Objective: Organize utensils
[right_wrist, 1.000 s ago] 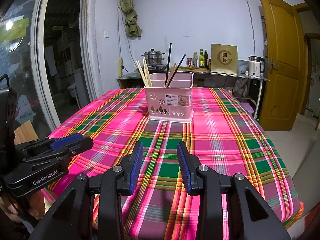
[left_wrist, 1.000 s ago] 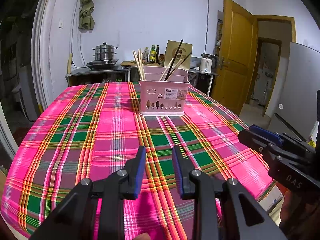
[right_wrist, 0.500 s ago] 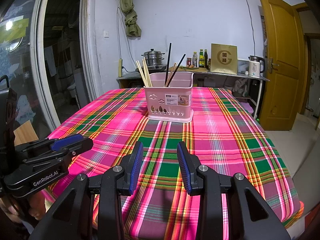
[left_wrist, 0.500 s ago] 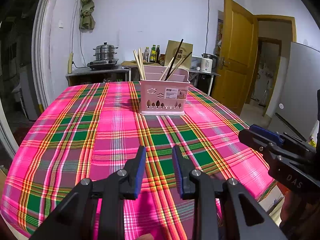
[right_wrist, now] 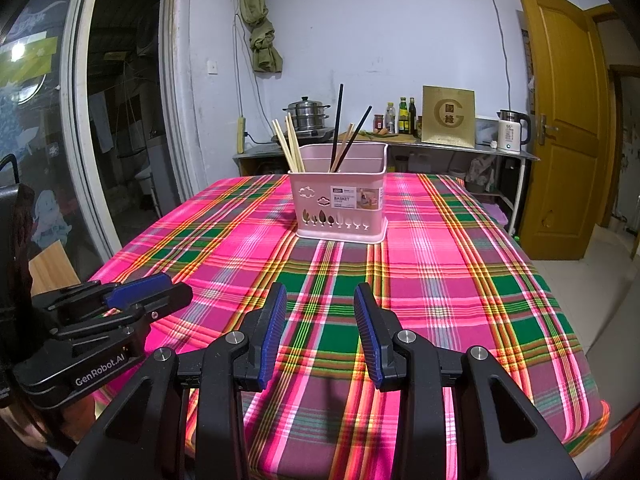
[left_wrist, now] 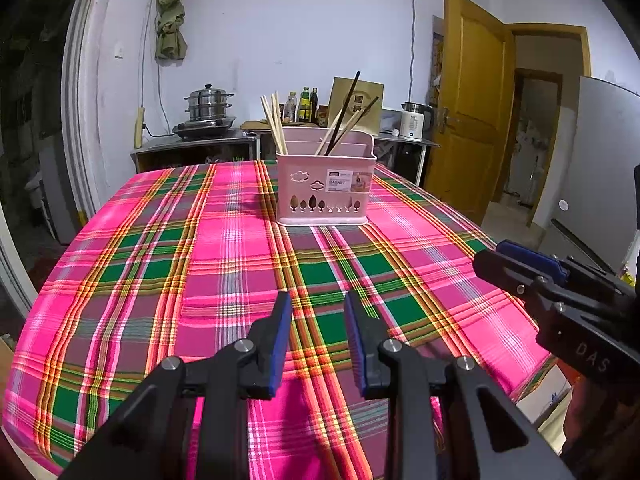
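A pink utensil basket [left_wrist: 326,184] [right_wrist: 341,208] stands upright near the far end of the table with the pink plaid cloth [left_wrist: 224,264] [right_wrist: 432,280]. Pale wooden chopsticks [left_wrist: 274,122] [right_wrist: 289,146] lean in its left section, and dark chopsticks [left_wrist: 346,108] [right_wrist: 339,124] stand with more pale ones in the middle. My left gripper [left_wrist: 316,304] hovers open over the near part of the cloth with nothing between its blue pads. My right gripper [right_wrist: 320,296] is likewise open and empty, well short of the basket. Each gripper shows at the edge of the other's view.
A counter along the back wall carries a steel steamer pot [left_wrist: 208,104], bottles [right_wrist: 402,116], a gold box [right_wrist: 449,117] and a white kettle [right_wrist: 510,130]. A yellow door [left_wrist: 468,104] stands open at the right. A glass door [right_wrist: 80,120] is at the left.
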